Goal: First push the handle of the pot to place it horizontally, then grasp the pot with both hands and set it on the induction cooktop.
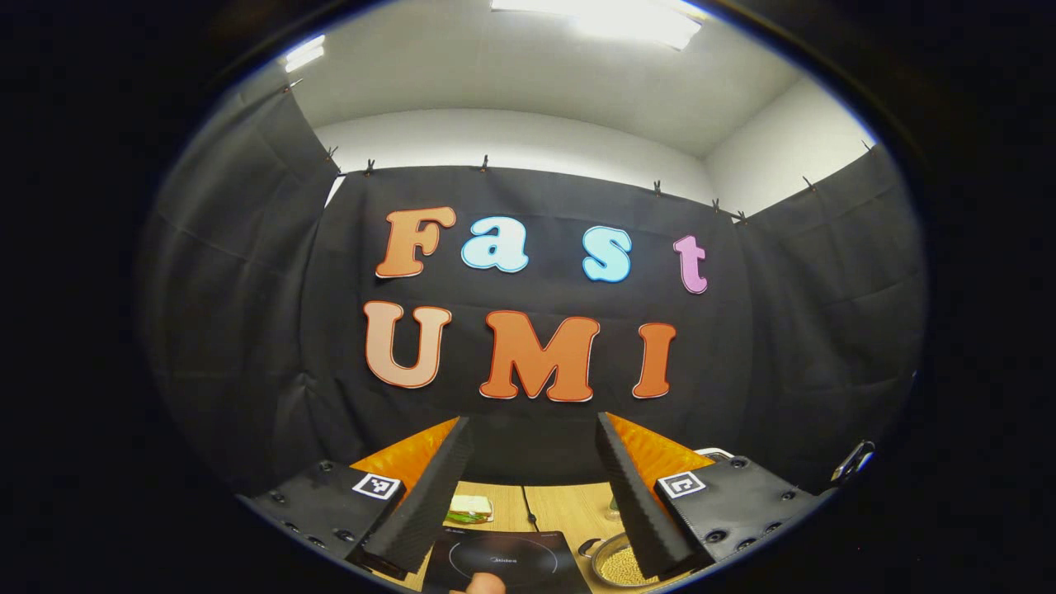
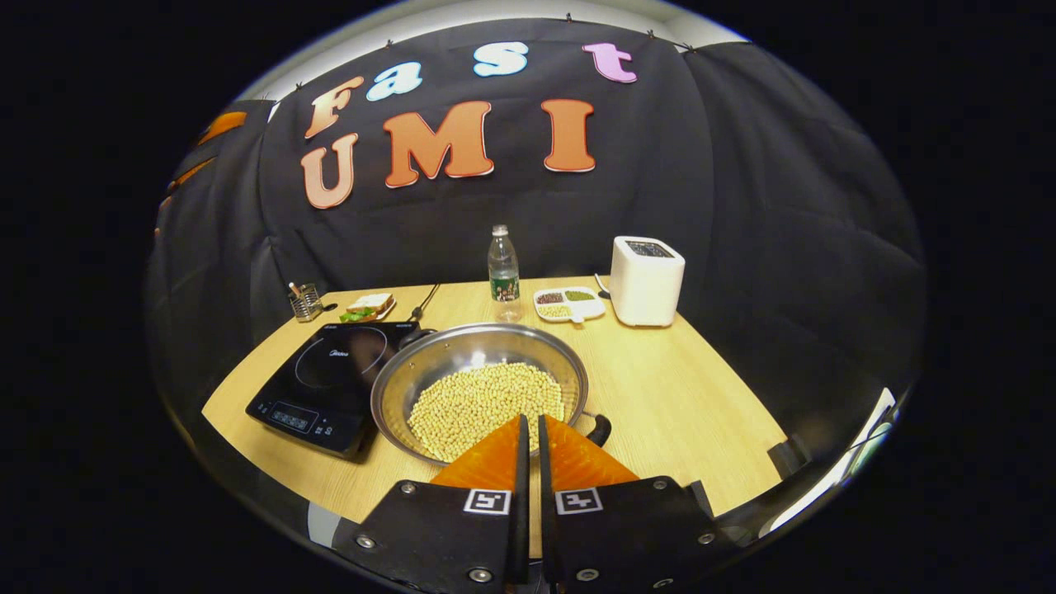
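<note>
In the right gripper view the right gripper (image 2: 529,429) is pointing down at the table (image 2: 676,404) with its fingers nearly pressed together, gripping nothing, low at centre frame just before the pot (image 2: 478,388) of beans. The pot is sitting beside the induction cooktop (image 2: 330,384), its handle (image 2: 599,429) lower right. In the left gripper view the left gripper (image 1: 535,429) is tilting up toward the wall, fingers spread wide, cooktop (image 1: 503,561) and pot (image 1: 615,565) at the bottom edge
</note>
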